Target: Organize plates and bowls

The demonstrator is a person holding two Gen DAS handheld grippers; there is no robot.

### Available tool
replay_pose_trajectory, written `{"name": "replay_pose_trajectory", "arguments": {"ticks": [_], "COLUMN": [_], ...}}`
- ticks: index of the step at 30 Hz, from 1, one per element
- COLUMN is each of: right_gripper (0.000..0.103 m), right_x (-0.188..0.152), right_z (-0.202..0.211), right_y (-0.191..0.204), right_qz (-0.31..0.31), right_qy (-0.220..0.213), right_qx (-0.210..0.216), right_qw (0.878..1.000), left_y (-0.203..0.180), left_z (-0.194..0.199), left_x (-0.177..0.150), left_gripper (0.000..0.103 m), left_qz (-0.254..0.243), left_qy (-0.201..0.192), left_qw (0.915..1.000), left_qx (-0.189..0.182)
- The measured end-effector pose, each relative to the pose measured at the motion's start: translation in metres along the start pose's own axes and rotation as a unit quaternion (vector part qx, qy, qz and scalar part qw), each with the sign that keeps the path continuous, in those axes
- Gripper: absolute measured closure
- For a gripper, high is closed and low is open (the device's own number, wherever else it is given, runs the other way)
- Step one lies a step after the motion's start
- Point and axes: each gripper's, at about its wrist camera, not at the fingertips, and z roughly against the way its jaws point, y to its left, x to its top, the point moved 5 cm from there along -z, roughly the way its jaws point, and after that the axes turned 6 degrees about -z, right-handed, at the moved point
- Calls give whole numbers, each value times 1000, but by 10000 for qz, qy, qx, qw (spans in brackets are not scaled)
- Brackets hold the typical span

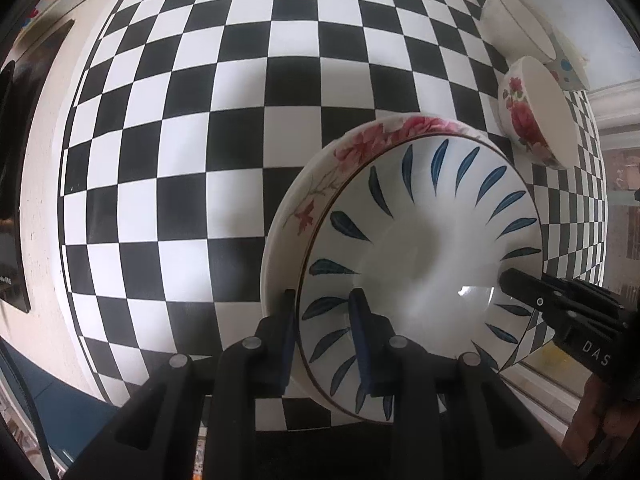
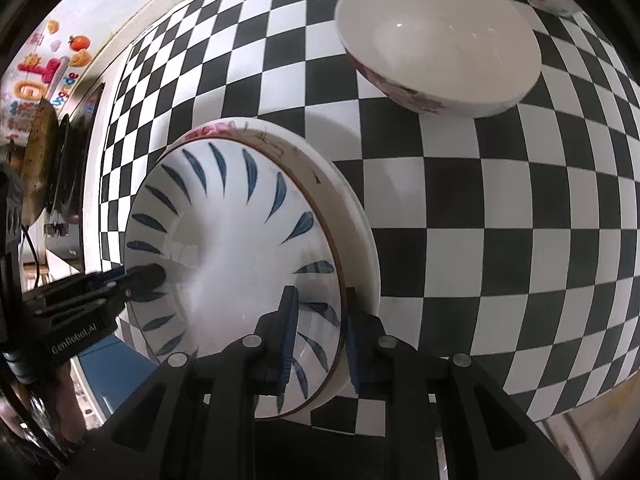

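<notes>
**Both grippers pinch the rim of the leaf-pattern bowl**

Black fingers of the left gripper (image 1: 326,332) fill the bottom of the left wrist view, clamped across the rim of the blue-leaf bowl (image 1: 420,240), one finger outside and one inside. That bowl sits nested in a pink-flowered plate (image 1: 320,184) over the checkered tablecloth (image 1: 200,120), lower right of centre. At the right edge the right gripper (image 1: 516,284) reaches onto the far rim. Further up right stand a rose-painted bowl (image 1: 528,120) and a white bowl (image 1: 516,20).

In the right wrist view, the left gripper (image 2: 148,276) enters from the left edge. Bottom centre, the right gripper (image 2: 320,320) grips the blue-leaf bowl (image 2: 240,240) by its rim. Upper right, the rose-painted bowl (image 2: 440,40) rests on the tablecloth (image 2: 520,220).
</notes>
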Motion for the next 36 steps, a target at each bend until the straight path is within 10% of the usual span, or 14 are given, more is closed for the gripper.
{"name": "replay_pose_trajectory", "arguments": {"ticks": [36], "right_gripper": [78], "right_x": [-12], "right_z": [4], "right_y": [-2], "right_qz": [-372], "right_qy": [238], "right_qx": [-204], "right_qw": [9988], "left_y": [-15], "left_z": [-3], "left_x": [-8], "left_gripper": [78], "left_qz": [107], "left_qy": [320], "left_qw": [9993], "left_qx": [139]}}
